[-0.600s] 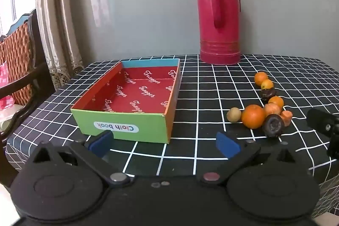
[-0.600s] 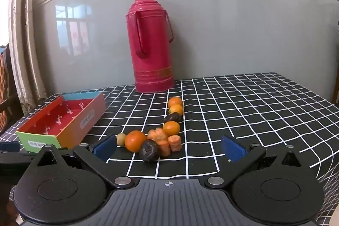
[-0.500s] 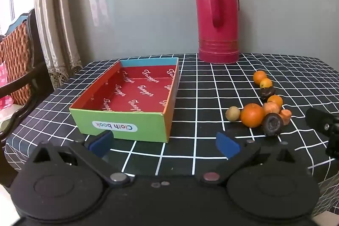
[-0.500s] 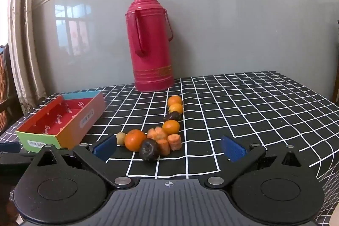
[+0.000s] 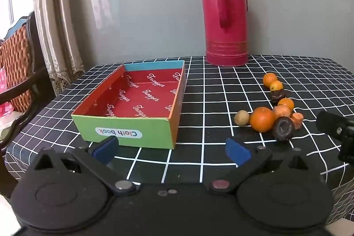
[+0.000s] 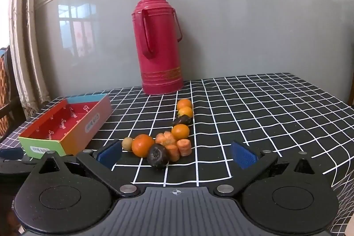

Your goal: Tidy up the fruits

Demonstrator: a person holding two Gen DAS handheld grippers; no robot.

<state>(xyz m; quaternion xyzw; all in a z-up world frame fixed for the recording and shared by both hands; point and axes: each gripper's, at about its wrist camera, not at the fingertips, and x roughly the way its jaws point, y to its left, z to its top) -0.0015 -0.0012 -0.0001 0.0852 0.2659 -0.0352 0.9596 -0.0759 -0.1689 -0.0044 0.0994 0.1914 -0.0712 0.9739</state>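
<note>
the surface [image 6: 265, 116], covered in a black cloth with a white grid, is carrying everything. a tall red thermos flask [image 6: 158, 43] is standing upright near the back edge, toward the middle. the open cardboard box [image 5: 132, 107], red inside with a green front wall, is sitting toward the left edge with nothing in it, well apart from the fruit.

the left claw [image 5: 171, 148] is hovering over the near edge, just in front of the box's green wall, its blue pads spread wide and pinching nothing. the right claw [image 6: 177, 155] is hovering over the near edge too, equally spread and empty, with the fruit cluster lying just beyond its pads.

the fruit is lying in a loose line running from the near edge back toward the flask: a large orange [image 6: 142, 145] is touching a dark round fruit [image 6: 158, 156] and sitting just beside a small tan fruit [image 6: 127, 143]; cut carrot pieces [image 6: 177, 146] are crowding against them; smaller oranges [image 6: 180, 131] and a dark shrivelled piece [image 6: 182, 119] are trailing behind.

the risk here is the crowding. a wide claw closing on the large orange is likely to nudge its neighbours, and round fruit could roll off the near edge. the dark fruit, sitting nearest, may block a clean approach. carrot pieces could also get pinched along with a fruit.
</note>
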